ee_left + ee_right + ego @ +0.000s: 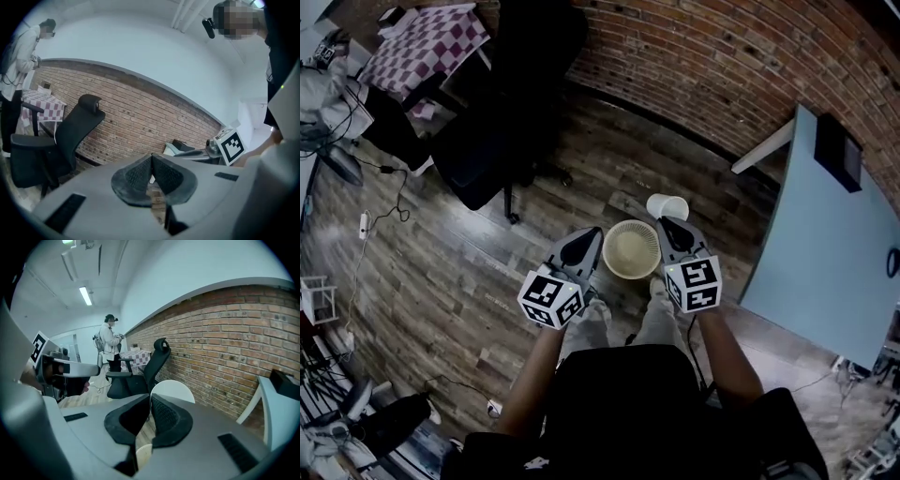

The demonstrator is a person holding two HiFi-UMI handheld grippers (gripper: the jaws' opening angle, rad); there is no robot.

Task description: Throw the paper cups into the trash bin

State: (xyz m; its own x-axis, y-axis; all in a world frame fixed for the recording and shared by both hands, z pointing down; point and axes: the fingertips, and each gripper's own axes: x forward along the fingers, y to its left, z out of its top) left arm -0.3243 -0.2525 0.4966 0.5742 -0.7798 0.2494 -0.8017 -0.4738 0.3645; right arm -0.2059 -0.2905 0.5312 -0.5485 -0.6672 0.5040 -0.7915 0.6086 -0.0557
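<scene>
Paper cup [667, 205]: being pinched by right tongs [663, 222], just upper right of trash bin [630, 276].
Left tongs [592, 235]: being held closed, empty.
Office chair [502, 122]: upper left.

no legible text, gripper cubes [551, 298] patterned only (seemingly no letters)

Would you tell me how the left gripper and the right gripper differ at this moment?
The right gripper appears to have its jaws shut on the wall of a white paper cup; the left gripper has its jaws shut on nothing. In the head view, the right gripper sits right of the trash bin, the left gripper left of it. Both point forward, jaws together.
</scene>
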